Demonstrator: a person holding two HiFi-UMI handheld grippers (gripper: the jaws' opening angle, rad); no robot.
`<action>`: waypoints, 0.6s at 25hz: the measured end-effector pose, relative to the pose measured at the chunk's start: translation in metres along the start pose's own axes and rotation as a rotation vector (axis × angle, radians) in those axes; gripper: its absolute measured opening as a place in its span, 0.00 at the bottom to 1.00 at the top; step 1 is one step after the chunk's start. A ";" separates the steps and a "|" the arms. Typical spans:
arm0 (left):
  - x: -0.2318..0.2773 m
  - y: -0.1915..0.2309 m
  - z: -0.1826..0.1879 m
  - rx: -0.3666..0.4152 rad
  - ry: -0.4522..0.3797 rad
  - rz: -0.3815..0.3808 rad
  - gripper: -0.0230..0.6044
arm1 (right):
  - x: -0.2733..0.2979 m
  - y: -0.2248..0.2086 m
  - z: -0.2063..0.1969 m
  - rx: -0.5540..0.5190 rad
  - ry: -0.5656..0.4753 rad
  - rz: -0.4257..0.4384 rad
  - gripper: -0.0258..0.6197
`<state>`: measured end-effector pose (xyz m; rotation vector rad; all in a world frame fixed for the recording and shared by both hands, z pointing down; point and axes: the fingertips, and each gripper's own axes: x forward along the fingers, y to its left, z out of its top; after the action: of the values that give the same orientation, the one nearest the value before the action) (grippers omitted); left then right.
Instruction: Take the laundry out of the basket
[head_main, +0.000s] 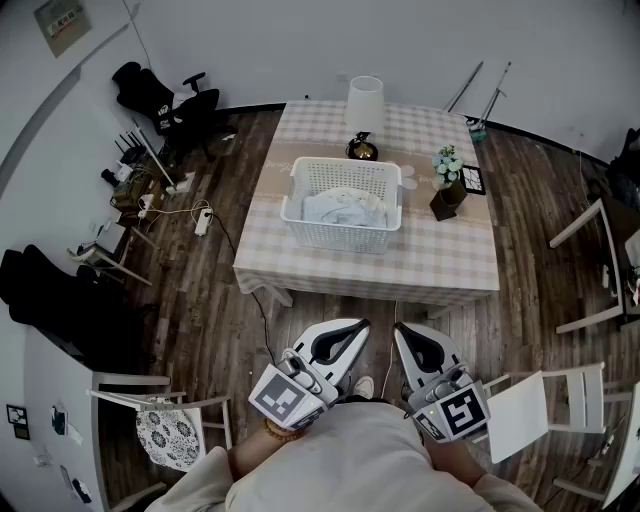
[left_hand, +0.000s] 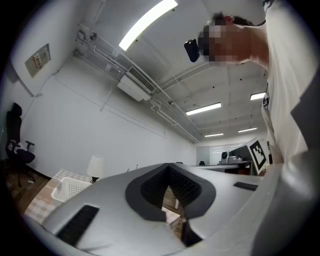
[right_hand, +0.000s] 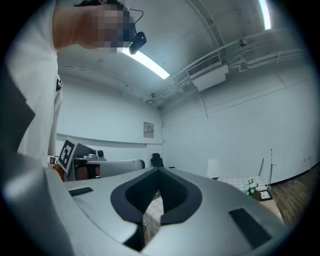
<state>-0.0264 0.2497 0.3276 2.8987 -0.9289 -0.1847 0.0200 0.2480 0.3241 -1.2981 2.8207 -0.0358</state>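
Quick status from my end. Both grippers are level and tucked in close to the body, side by side over the floor (head_main: 215, 320), short of the table's (head_main: 450, 262) near edge.

The left gripper (head_main: 350, 332) has its jaws pretty much together, just a sliver of a gap, and there's nothing between them. The right gripper (head_main: 408, 338) is closed all the way and is empty too. Through each slit I only see bits of floor and checked cloth.

The basket (head_main: 343, 235) is the white perforated one, sitting about mid-table on the checked cloth. The laundry (head_main: 345, 207) is a pale bundle lying inside it, and neither gripper is anywhere near touching it. The left gripper view catches the basket low on its left side, off-axis from the jaws.

Other stuff on the table:
- A lamp (head_main: 365, 104) with a white shade is just behind the basket.
- A small plant (head_main: 448, 165) in a dark pot is off to the basket's right.
- A frame (head_main: 472, 180) is right beside the plant.

A white chair (head_main: 545, 403) stands just right of the right gripper, and a cushioned chair (head_main: 170, 432) is on the left.
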 end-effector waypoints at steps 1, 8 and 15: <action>-0.001 0.000 0.002 0.004 -0.008 -0.001 0.07 | 0.000 0.001 0.000 -0.001 0.001 -0.002 0.04; 0.002 -0.003 0.001 -0.004 -0.008 -0.003 0.07 | 0.000 -0.001 -0.003 0.022 0.007 -0.003 0.05; 0.016 -0.008 -0.003 0.007 -0.022 0.008 0.07 | -0.011 -0.016 -0.007 0.020 0.011 -0.011 0.05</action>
<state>-0.0079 0.2470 0.3278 2.9044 -0.9460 -0.2132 0.0389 0.2461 0.3321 -1.3129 2.8148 -0.0711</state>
